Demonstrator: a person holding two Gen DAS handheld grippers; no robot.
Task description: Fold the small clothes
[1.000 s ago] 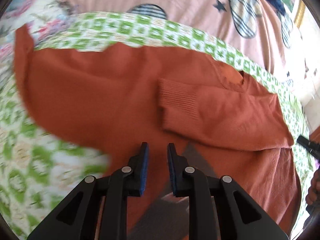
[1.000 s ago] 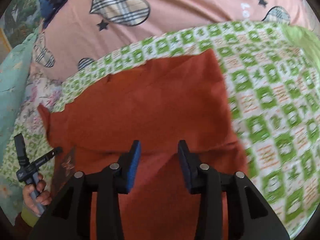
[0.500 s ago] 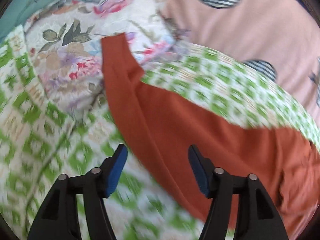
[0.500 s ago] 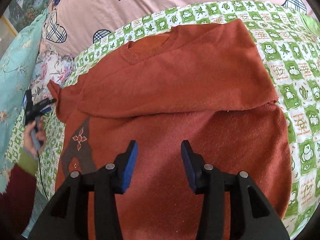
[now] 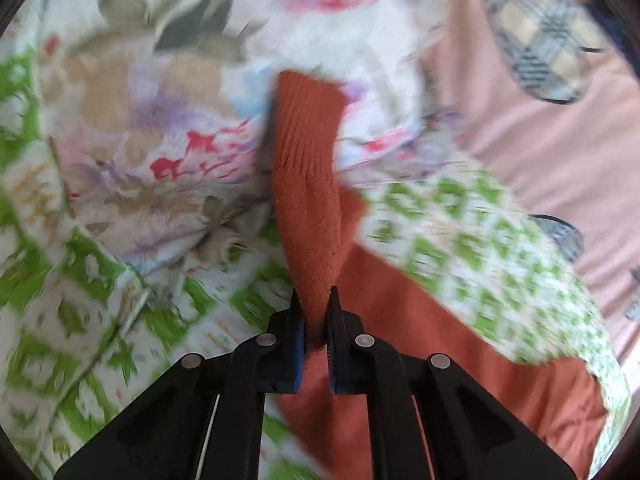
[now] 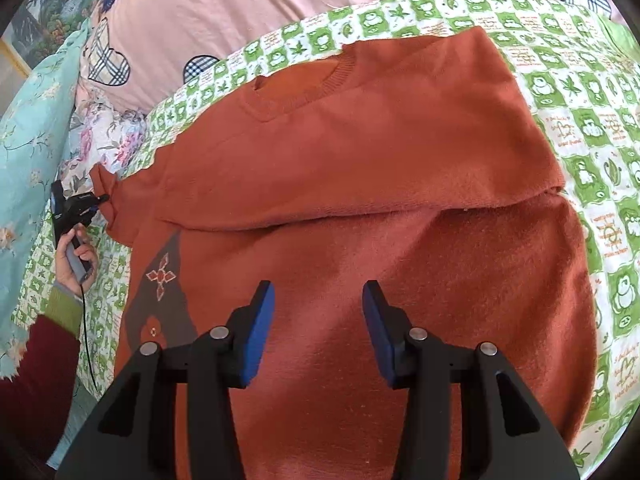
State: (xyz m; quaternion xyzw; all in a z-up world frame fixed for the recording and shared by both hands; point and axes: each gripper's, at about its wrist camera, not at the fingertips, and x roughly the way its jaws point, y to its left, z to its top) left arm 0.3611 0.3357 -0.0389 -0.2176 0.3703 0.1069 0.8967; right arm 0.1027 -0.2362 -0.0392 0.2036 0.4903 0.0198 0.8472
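Observation:
A rust-orange knit sweater point(image 6: 360, 184) lies spread on a green-and-white checked cloth point(image 6: 592, 112); its right sleeve is folded across the chest. My left gripper point(image 5: 314, 308) is shut on the sweater's left sleeve point(image 5: 308, 184) near the ribbed cuff, which sticks up past the jaws. In the right wrist view the left gripper point(image 6: 102, 199) pinches that sleeve at the far left. My right gripper point(image 6: 318, 300) is open and empty, hovering above the sweater's lower body.
A floral pillow point(image 5: 152, 128) lies behind the sleeve. A pink quilt with plaid hearts point(image 6: 304, 4) lies beyond the checked cloth. A pale blue floral cloth point(image 6: 28, 128) is at the left. A dark patch with a cross motif point(image 6: 160, 280) marks the sweater's front.
My left gripper swung left to the sleeve, opened, then shut on it near the cuff. My right gripper pulled back, staying open over the sweater.

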